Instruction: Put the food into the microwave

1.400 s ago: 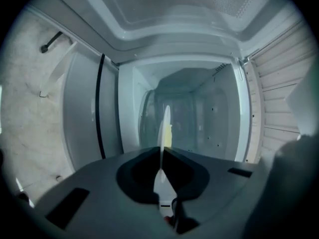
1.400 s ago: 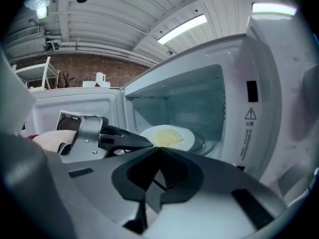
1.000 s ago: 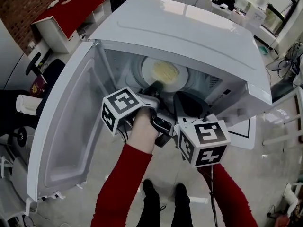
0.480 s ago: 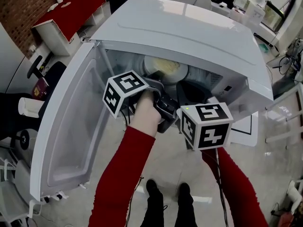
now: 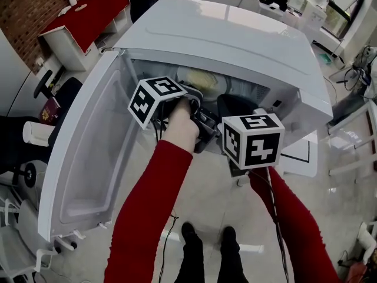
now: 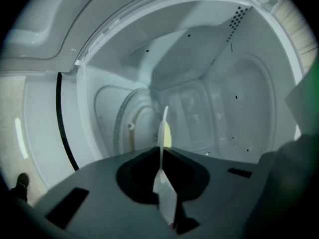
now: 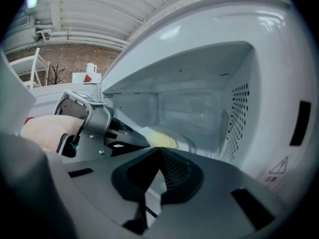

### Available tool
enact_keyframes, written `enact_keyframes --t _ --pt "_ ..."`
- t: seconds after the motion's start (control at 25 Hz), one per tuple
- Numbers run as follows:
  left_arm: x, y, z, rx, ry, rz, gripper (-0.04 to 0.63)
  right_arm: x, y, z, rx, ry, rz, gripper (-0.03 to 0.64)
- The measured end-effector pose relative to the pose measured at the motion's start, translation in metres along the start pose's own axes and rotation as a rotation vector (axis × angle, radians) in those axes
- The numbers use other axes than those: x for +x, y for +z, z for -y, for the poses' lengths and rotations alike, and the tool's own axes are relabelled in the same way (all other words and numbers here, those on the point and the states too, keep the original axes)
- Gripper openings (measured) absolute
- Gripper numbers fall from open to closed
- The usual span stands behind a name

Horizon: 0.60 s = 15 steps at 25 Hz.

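Pinching the plate (image 6: 162,128) rim, left fingers (image 6: 99,193); food (image 6: 168,135) just beyond.

Open microwave (image 5: 235,40): plate (image 5: 184,75) w/ yellow food (image 5: 206,81) inside.

No word or number can be read anywhere; the only sign is a small warning triangle (image 7: 280,166) on the microwave's (image 7: 234,24) front frame, with print beneath it too small to make out.
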State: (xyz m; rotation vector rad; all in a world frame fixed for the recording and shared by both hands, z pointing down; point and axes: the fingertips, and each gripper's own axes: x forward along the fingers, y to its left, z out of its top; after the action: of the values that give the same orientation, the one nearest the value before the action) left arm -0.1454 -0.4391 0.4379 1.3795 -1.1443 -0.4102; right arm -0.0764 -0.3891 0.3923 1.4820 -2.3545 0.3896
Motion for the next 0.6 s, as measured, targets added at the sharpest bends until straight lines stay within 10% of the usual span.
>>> enact_keyframes --t 0.6 --pt "0.0021 0.0082 0.0006 0.349 0.144 -0.019 0.047 0.0015 0.0 0.0009 -0.019 -0.011 -0.035 0.014"
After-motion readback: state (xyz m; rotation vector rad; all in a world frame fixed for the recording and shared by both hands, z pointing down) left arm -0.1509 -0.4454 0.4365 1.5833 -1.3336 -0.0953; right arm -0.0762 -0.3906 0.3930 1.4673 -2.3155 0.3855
